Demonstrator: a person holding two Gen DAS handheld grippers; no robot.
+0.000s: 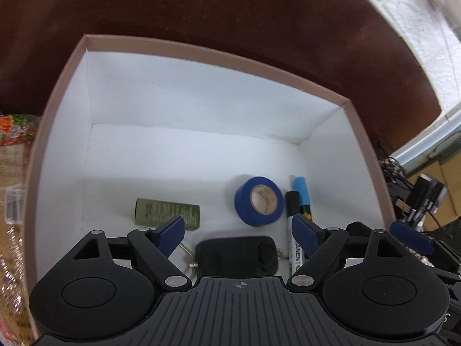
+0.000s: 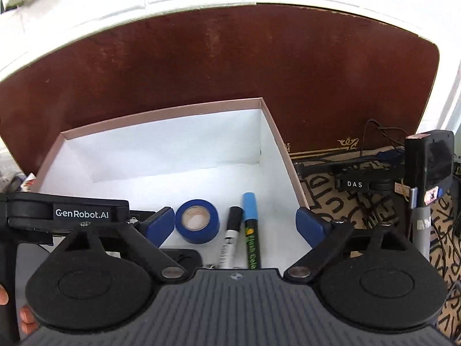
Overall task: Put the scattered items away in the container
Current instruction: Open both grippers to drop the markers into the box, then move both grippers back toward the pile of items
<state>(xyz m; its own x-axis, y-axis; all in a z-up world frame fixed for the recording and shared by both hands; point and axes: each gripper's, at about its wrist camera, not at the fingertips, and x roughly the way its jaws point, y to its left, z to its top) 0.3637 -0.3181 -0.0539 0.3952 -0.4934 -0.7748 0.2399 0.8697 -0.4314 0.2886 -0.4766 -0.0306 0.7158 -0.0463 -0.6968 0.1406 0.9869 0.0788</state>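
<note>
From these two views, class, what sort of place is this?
Probably a home room used as a work corner: a dark wooden headboard-like panel, tangled cables, and a box holding tape.

Matt white card box (image 1: 178, 109), glossy brown wood tbl (image 1: 230, 14)

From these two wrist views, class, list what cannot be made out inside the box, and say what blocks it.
- Black flat item: left wrist view, near end hidden by the left tool body; identity unclear.
- White marker and blue-capped marker: right wrist view, lower ends cut off by the right tool body.
- Olive box: left wrist view, print too small to read.
- Box near wall: hidden in both views.
</note>
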